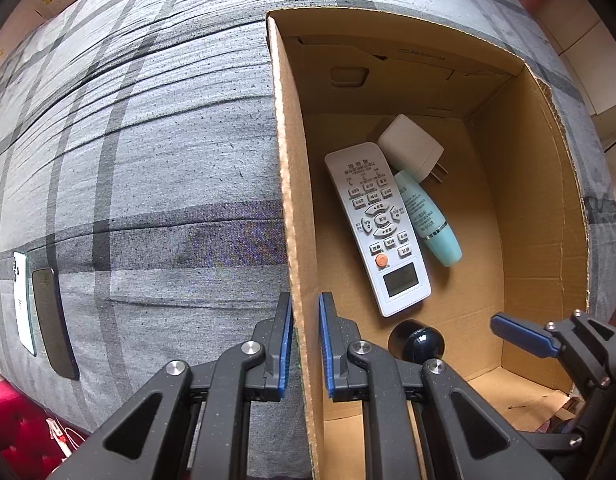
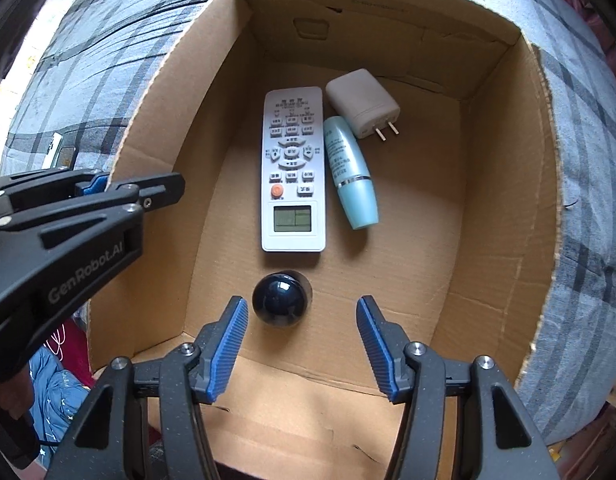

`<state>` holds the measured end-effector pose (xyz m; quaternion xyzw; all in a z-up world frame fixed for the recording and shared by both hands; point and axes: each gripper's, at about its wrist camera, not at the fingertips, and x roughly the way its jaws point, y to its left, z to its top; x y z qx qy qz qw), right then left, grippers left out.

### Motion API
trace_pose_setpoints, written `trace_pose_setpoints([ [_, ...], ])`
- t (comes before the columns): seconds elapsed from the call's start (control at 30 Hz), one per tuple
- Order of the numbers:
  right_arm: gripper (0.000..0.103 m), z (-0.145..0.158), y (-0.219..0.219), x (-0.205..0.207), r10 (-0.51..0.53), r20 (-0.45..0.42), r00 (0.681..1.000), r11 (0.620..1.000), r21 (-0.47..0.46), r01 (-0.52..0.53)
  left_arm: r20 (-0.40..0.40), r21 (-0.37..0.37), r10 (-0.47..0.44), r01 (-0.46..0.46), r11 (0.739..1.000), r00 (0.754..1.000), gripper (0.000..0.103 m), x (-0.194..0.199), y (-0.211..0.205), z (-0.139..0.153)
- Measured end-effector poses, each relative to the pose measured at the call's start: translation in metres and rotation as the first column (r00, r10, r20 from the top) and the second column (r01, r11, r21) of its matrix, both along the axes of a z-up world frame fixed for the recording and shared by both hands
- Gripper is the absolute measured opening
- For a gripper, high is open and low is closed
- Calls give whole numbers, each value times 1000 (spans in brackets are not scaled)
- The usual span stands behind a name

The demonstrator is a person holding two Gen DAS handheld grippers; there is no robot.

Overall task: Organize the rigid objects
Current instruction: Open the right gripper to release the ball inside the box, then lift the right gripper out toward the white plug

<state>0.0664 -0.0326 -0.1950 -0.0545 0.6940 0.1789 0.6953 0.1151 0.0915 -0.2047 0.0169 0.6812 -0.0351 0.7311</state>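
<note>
Cardboard box is sitting on a grey plaid bed cover, and inside it are lying a white remote control, a pale blue tube just beside it, a white plug adapter touching the tube's far end, and a dark blue ball near the remote's display end. Left claw is clamping the box's left wall between its pads. Right claw is hanging above the box floor with its jaws apart and gripping nothing, the ball lying just beyond its left pad. Two phones are lying side by side on the cover, well apart from the box.
</note>
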Motion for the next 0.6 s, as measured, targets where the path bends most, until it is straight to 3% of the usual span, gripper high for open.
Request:
trace_pose_setpoints([
  [0.2,65,22,-8,0,16,28,999,1000,-14,-16,-5,3,2,-1,1000,1000,14,1,0,-1],
  [0.4,85,45,-26,0,23,89,996,1000,-9,-22,-9,3,4,-4,1000,1000,14,3,1,-2],
  [0.47,96,50,-33,2,15,98,995,1000,-4,-15,-9,3,4,-4,1000,1000,13,3,1,-2],
  [0.6,103,61,-50,9,-26,114,993,1000,10,25,-9,3,3,-3,1000,1000,13,3,0,-2],
])
